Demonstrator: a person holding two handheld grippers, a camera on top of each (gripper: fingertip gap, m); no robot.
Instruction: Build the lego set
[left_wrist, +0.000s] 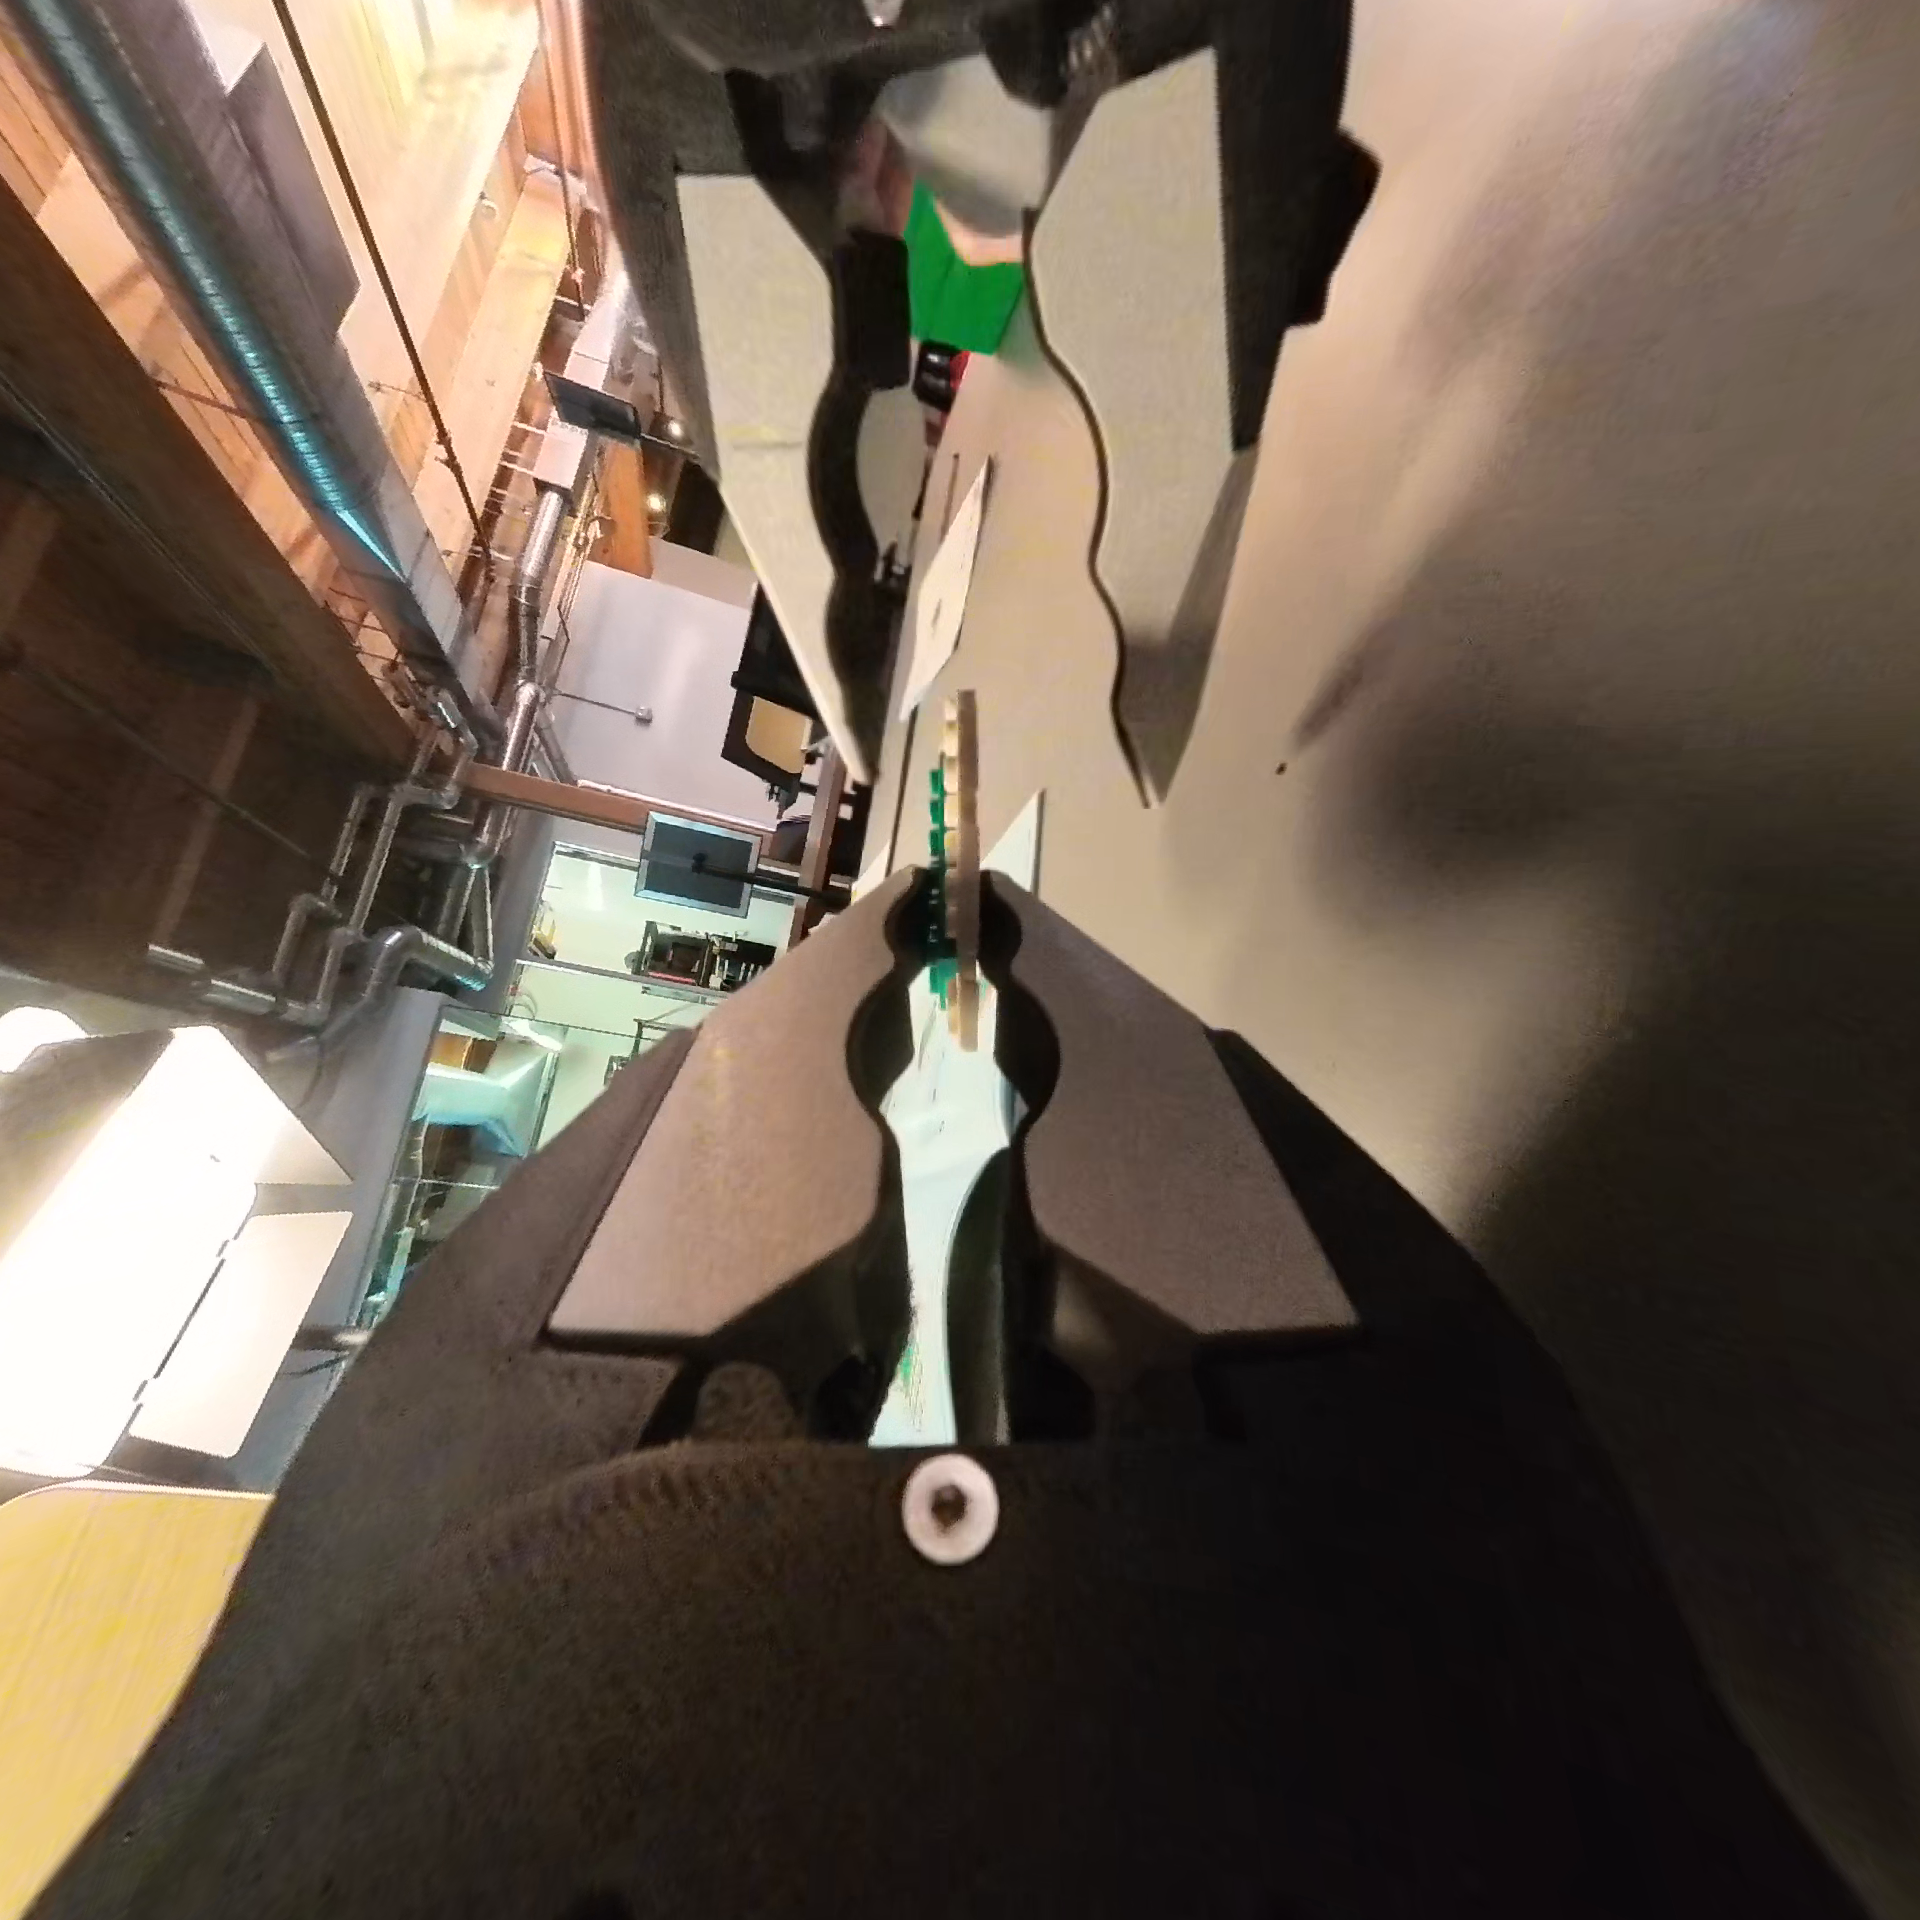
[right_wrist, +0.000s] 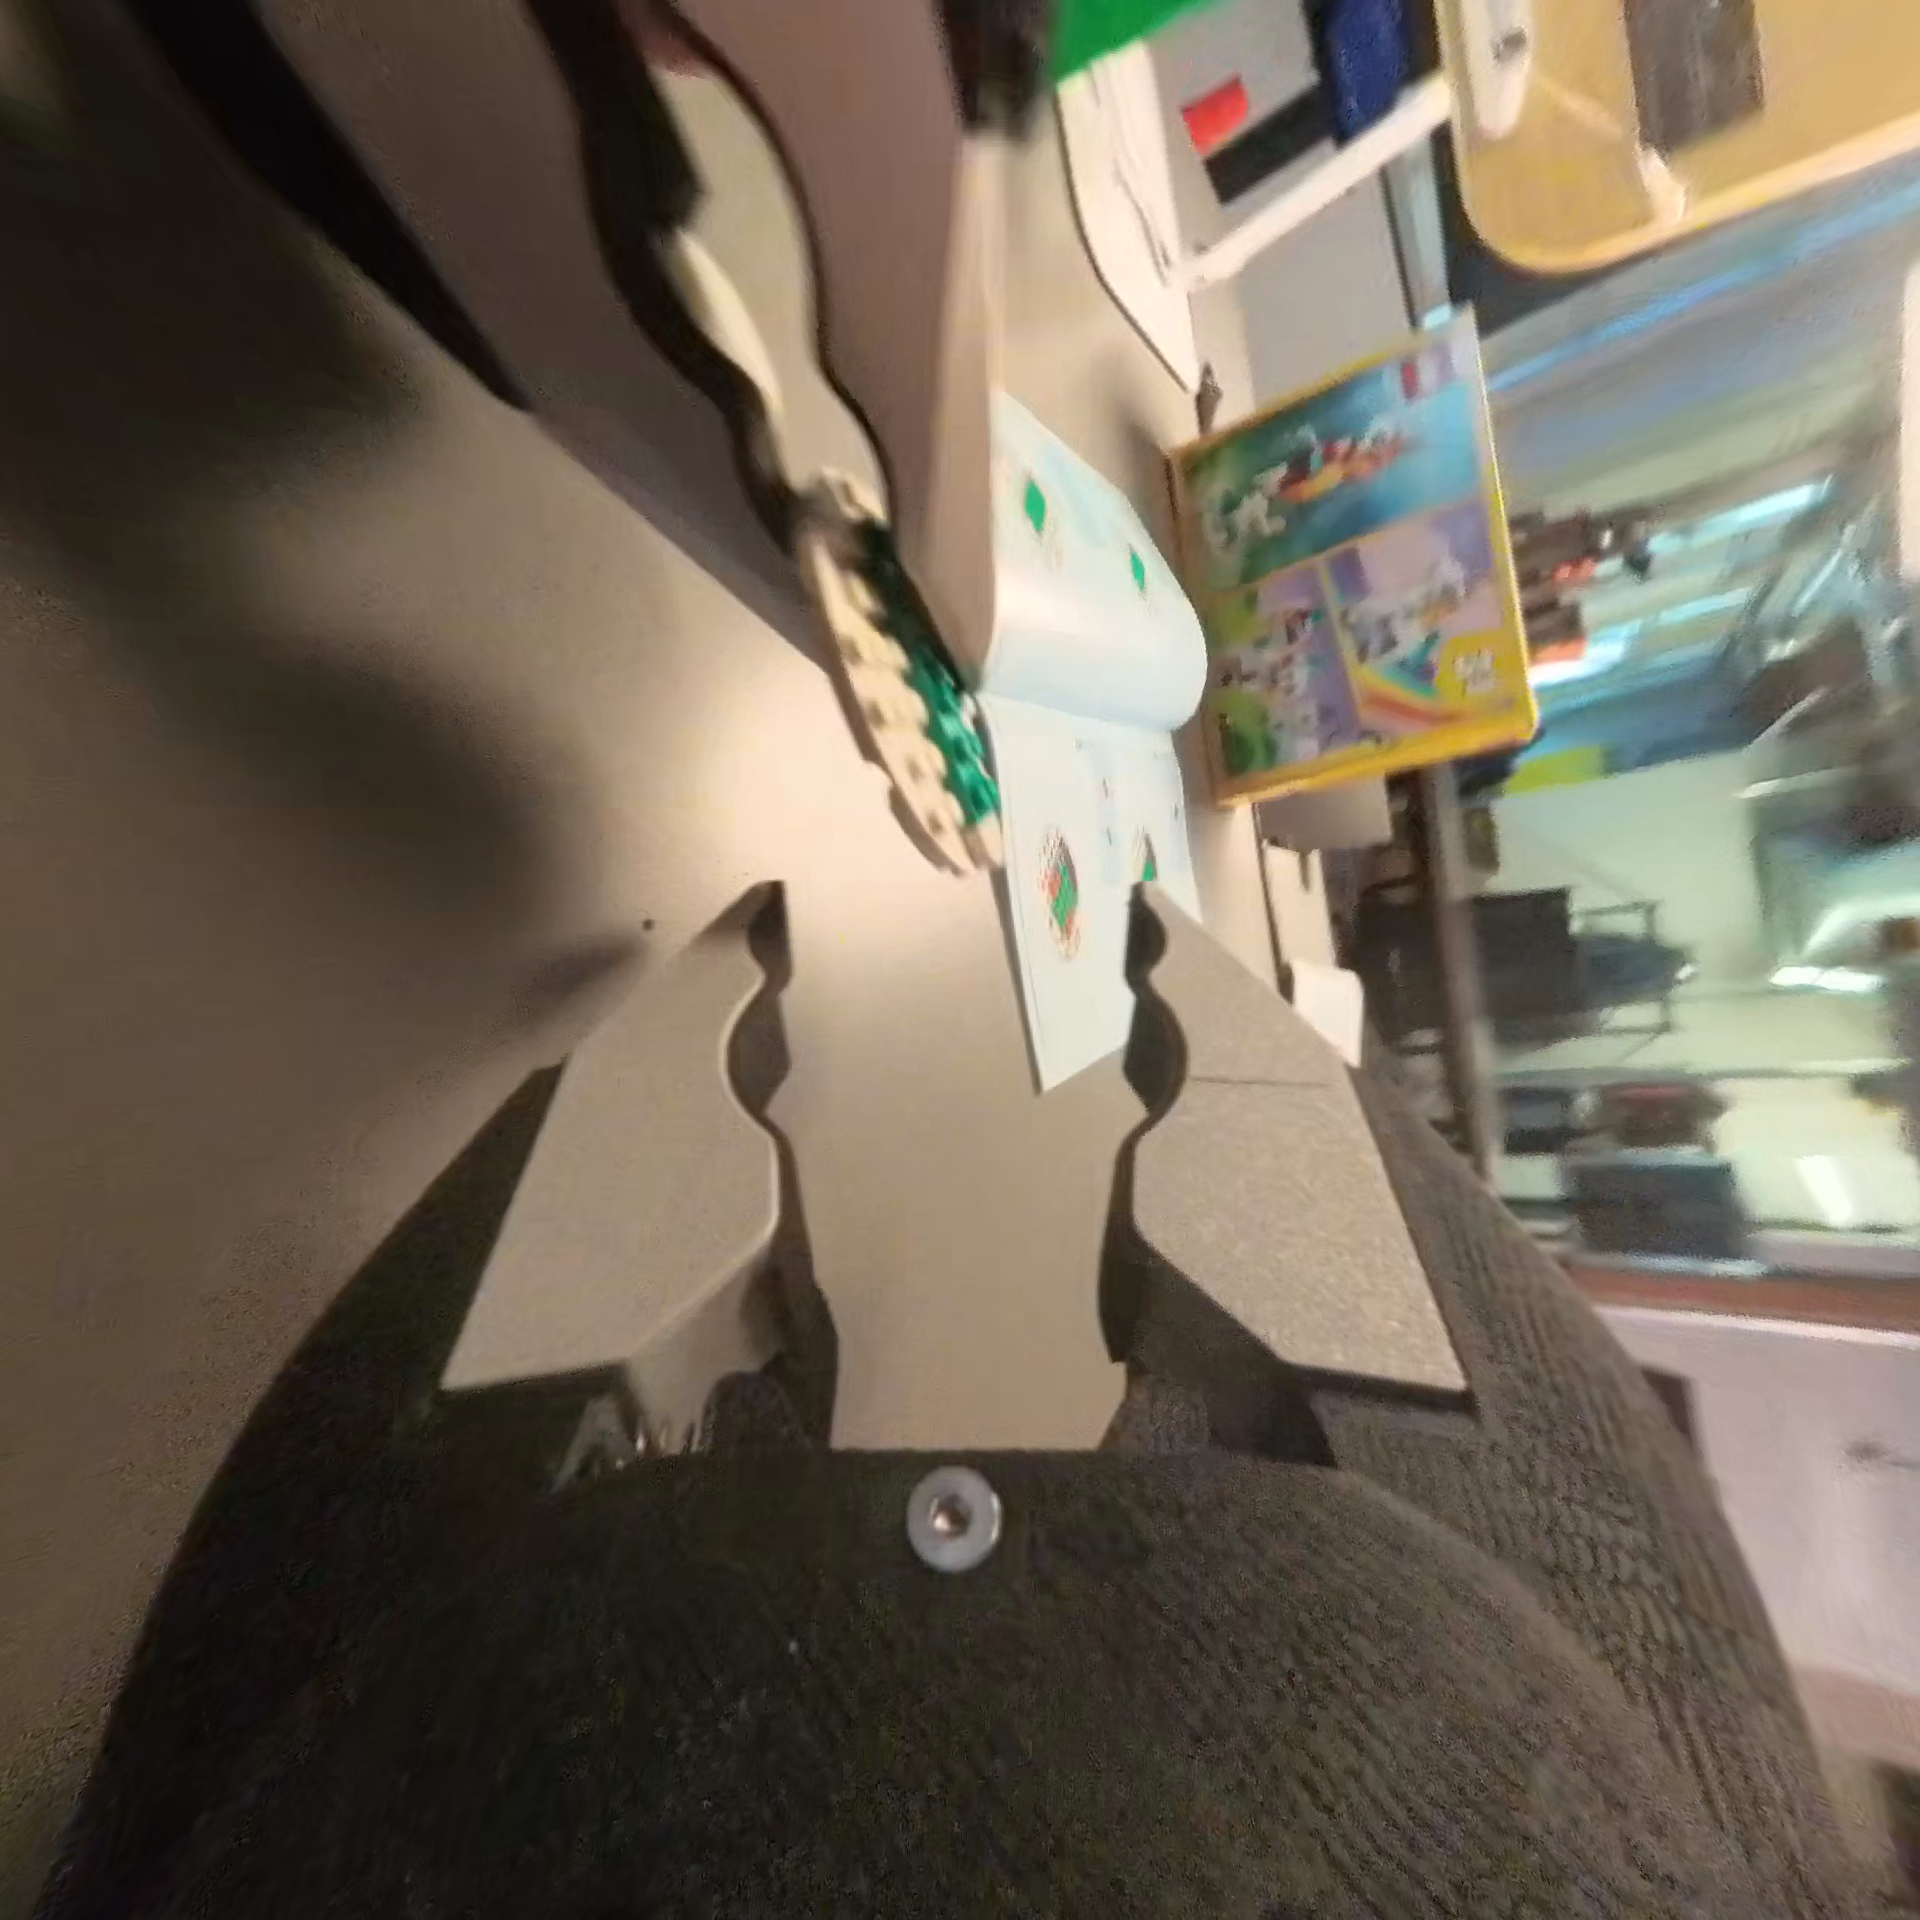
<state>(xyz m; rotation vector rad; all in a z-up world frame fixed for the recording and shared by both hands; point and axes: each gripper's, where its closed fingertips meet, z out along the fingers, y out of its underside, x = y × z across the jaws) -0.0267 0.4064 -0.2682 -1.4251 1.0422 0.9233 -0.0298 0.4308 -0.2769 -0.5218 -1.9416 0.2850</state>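
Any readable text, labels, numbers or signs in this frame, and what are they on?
Nothing can be read.
Lego box: printed lettering, too blurred.
Open instruction booklet: pictures and small marks, too small.
Grey unit with a red patch: no legible writing.
Lego plate in the left gripper: none.

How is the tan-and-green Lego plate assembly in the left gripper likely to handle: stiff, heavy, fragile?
The plate assembly looks thin and flat, so probably stiff and light. The left gripper pinches only its end, so it might pivot. The stacked green pieces could pop off if pressed sideways.
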